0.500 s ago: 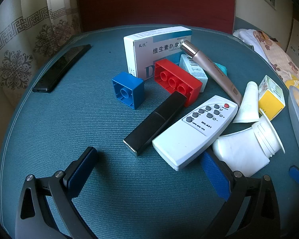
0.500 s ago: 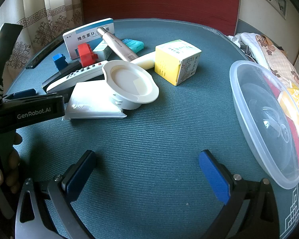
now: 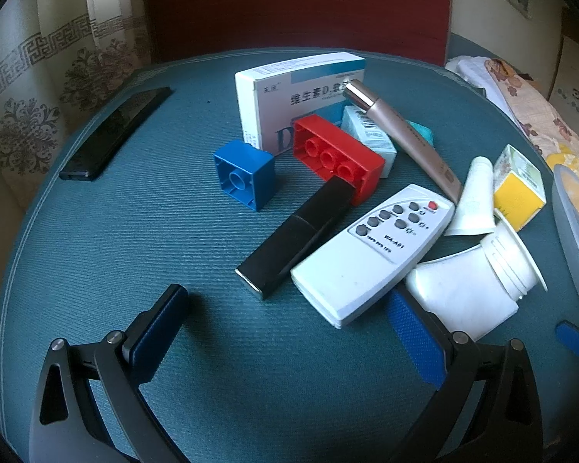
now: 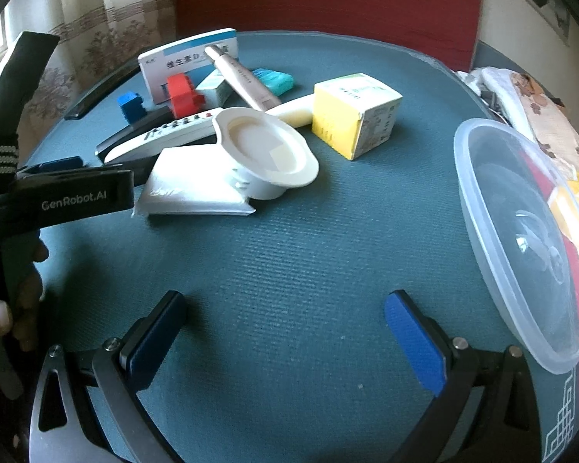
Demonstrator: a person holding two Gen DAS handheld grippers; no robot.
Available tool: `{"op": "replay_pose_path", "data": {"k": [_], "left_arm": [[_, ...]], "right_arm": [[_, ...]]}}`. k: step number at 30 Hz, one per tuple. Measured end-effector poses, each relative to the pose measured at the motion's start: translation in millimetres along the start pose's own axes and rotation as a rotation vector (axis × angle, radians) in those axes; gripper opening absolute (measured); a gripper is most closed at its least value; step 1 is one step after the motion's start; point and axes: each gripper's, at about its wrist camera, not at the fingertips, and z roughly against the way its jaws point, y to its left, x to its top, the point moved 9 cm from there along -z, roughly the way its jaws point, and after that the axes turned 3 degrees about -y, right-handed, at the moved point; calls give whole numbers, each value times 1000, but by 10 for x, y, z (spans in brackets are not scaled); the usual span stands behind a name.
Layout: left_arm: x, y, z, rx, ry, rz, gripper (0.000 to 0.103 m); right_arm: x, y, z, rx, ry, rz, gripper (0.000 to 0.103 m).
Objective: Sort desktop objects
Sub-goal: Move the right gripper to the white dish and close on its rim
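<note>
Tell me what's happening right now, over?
Left gripper, right gripper: jaws open, empty. White remote control nearest left. Black rectangular case alongside.

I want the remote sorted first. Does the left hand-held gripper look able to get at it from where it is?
Probably yes. The left hand-held gripper is open and empty, and the remote lies just ahead, top uncovered. The black bar and white tube crowd its sides.

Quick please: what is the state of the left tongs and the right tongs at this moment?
Left tongs: open wide, holding nothing, above the table by the white remote.
Right tongs: open wide, holding nothing, over bare table.
</note>
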Motion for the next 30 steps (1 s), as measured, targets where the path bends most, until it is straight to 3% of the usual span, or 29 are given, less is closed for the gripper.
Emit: {"op": "replay_pose_path", "data": {"k": [6, 14, 21, 26, 30], "left_arm": [[-41, -119, 128, -70, -16, -26, 103], [-34, -137, 158, -77, -26, -38, 103], [51, -150, 139, -79, -35, -33, 103], [81, -123, 131, -87, -39, -25, 103], [126, -121, 135, -94, -46, -24, 103]], "right_arm": [[-19, 19, 97, 79, -25, -13, 103], [55, 13, 190, 200, -64, -74, 102], [325, 62, 238, 218, -130, -63, 98], [494, 40, 110, 219, -127, -85, 83], [594, 25, 0, 233, -122, -124, 83]]}}
